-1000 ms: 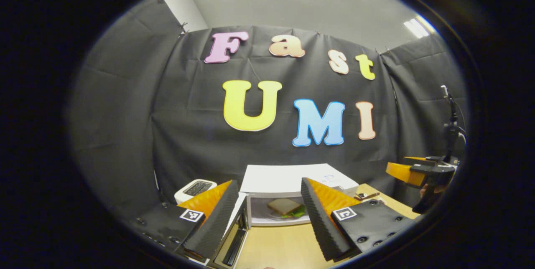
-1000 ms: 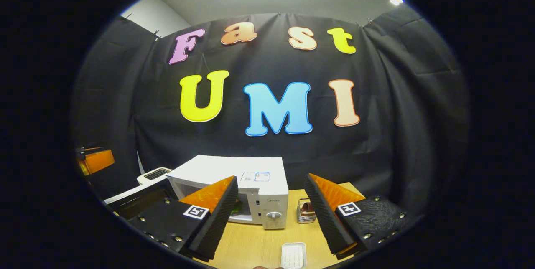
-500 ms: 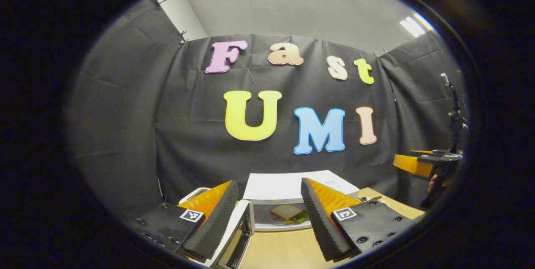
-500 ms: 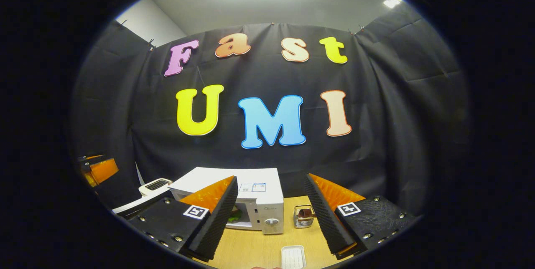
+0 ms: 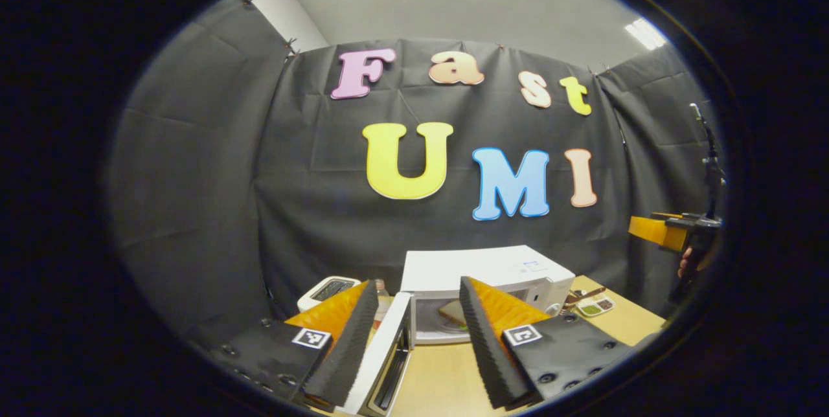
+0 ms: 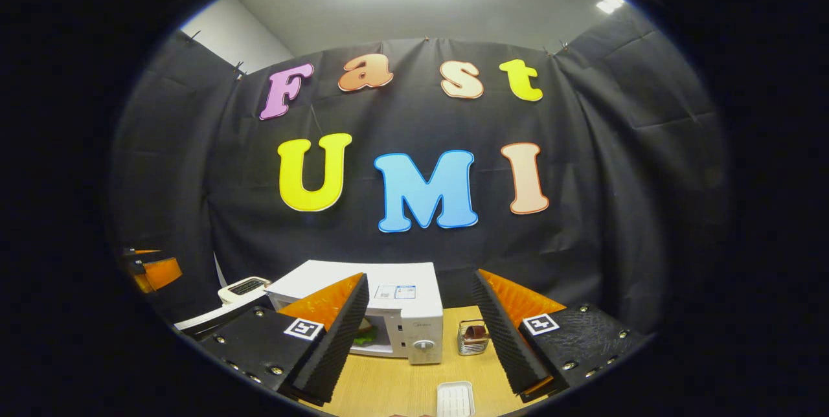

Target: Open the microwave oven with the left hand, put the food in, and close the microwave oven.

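Observation:
The white microwave (image 5: 487,267) stands on the wooden table (image 5: 440,384) with its door (image 5: 387,355) swung open to the left. A sandwich (image 5: 452,313) lies inside the cavity. My left gripper (image 5: 418,284) is open, and the door's free edge stands between its fingers, close to the left one; I cannot tell whether it touches. My right gripper (image 6: 420,278) is open and empty, held back from the microwave (image 6: 363,281), whose dial panel (image 6: 422,333) faces it. The right gripper (image 5: 667,232) also hangs at the far right of the left gripper view, with a hand (image 5: 685,263) below it.
A white toaster (image 5: 327,289) sits left of the microwave. Small dishes (image 5: 592,305) lie on the table to its right. In the right gripper view, a wire holder (image 6: 473,336) stands beside the dial panel and a white tray (image 6: 453,397) lies near the front edge.
My left gripper has shifted left and closer to the open door, which now stands edge-on between its fingers. The right gripper has barely moved.

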Available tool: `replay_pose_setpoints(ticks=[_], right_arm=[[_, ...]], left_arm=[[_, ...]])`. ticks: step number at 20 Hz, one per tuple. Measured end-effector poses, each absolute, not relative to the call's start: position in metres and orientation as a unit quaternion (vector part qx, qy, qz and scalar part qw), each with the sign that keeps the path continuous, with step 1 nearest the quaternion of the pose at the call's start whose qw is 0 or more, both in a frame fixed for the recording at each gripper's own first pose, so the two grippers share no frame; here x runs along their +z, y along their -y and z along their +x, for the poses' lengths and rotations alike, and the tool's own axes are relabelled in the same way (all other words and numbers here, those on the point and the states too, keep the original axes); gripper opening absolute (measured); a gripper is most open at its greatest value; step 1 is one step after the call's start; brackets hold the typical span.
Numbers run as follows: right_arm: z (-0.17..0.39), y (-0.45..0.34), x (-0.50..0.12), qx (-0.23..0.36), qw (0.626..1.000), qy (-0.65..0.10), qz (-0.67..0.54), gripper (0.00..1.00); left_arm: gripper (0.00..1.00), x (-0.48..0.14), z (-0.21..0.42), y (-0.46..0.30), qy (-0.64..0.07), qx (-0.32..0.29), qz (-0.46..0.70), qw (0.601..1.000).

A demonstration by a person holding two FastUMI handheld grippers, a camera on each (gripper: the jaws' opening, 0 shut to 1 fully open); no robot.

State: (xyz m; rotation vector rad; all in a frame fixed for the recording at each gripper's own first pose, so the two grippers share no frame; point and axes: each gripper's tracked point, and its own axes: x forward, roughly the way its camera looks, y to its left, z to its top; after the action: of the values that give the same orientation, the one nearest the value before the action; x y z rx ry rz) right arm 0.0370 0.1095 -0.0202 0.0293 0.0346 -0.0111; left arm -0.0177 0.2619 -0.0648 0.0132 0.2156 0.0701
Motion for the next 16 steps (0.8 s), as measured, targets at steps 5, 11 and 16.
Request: replay_pose_setpoints(ticks=[5,11,16], right_arm=[[0.038,-0.114,-0.030,0.002,0.999,-0.036,0.024,0.96],[0.038,-0.125,-0.040,0.017,0.998,-0.050,0.025,0.96],[0.040,-0.142,-0.047,0.037,0.996,-0.064,0.038,0.96]], left_arm=[[0.09,-0.087,-0.045,-0.322,-0.154,0.074,-0.016,0.985],[0.09,-0.123,-0.105,-0.396,-0.186,0.146,-0.081,0.968],[0.07,-0.169,-0.151,-0.404,-0.227,0.156,-0.114,0.955]])
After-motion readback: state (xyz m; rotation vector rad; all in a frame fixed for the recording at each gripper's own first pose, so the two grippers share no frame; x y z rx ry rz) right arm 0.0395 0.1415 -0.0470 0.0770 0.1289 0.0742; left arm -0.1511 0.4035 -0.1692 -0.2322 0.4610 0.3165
